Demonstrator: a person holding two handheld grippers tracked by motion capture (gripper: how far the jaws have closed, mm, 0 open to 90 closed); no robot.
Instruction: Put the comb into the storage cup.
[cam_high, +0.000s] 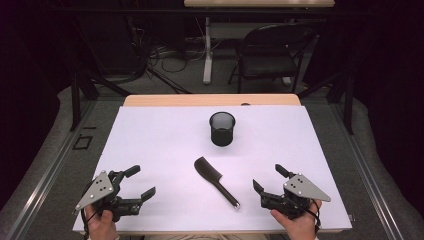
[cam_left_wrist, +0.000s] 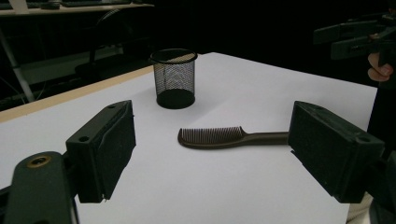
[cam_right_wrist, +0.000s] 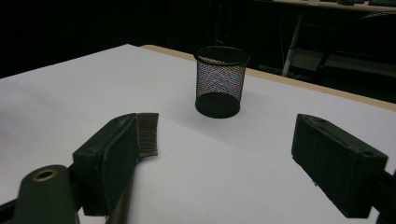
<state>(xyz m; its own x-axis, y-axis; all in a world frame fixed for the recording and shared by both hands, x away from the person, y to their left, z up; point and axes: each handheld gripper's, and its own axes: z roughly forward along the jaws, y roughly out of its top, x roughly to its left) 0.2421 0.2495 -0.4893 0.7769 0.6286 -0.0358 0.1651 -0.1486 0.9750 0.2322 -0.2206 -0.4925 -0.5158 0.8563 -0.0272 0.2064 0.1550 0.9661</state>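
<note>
Two hand-held grippers: left hand-held gripper (cam_high: 141, 181) and right hand-held gripper (cam_high: 268, 178), both jaws wide apart, empty, low over white surface (cam_high: 150, 145), each gripped from behind by hand. One dark plastic comb (cam_high: 215, 181) flat between them. One black mesh cup (cam_high: 222, 128) upright beyond comb.

The cup (cam_high: 222, 128) is black wire mesh with a solid rim and base, faintly shiny, and the comb (cam_high: 215, 180) looks like smooth dark plastic with a slight sheen and a bright metal-like tip on its handle. The table (cam_high: 150, 145) has a matt white, paper-smooth top, with a pale wood edge (cam_high: 210, 100) at its far side. Both the left gripper (cam_high: 139, 182) and the right gripper (cam_high: 268, 179) have matt black plastic jaws with dull flat pads (cam_left_wrist: 116, 140), brass-coloured eyelets and brushed grey metal plates.
</note>
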